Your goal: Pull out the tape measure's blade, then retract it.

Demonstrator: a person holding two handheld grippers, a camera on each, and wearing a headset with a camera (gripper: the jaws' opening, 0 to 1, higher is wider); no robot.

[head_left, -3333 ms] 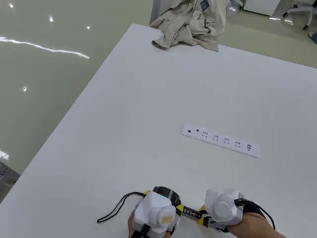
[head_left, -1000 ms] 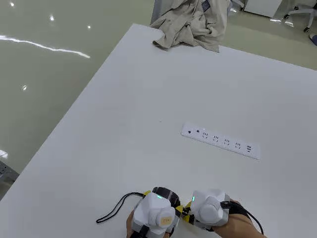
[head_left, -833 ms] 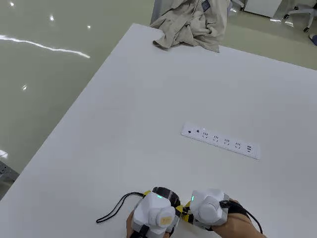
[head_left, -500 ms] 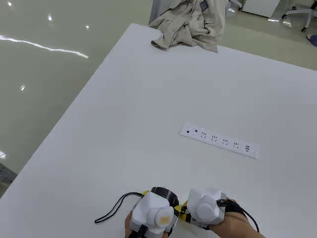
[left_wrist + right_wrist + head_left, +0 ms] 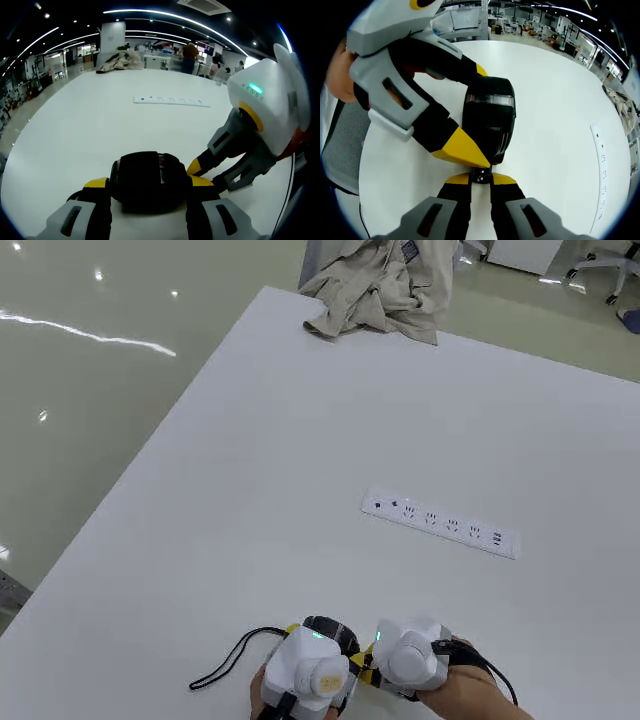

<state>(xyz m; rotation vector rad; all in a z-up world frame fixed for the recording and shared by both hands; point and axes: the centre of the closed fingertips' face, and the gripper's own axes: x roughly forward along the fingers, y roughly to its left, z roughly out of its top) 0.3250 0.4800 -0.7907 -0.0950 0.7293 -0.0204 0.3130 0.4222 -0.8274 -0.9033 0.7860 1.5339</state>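
The tape measure point(image 5: 150, 180) sat at the near edge of the white table point(image 5: 300, 440). Its black case was clamped between the jaws of the left gripper point(image 5: 149, 186), I judged to anchor it against the spring's pull. The right gripper point(image 5: 481, 181) was tight up against the case mouth, jaws closed on the end hook point(image 5: 481, 175). Almost no blade showed between them, so the retraction looked all but done. Pinching the tip, I reckoned, kept it from snapping home. The wrist strap point(image 5: 225, 658) trailed loose to the left, and a power strip point(image 5: 440, 524) lay well apart up the table.
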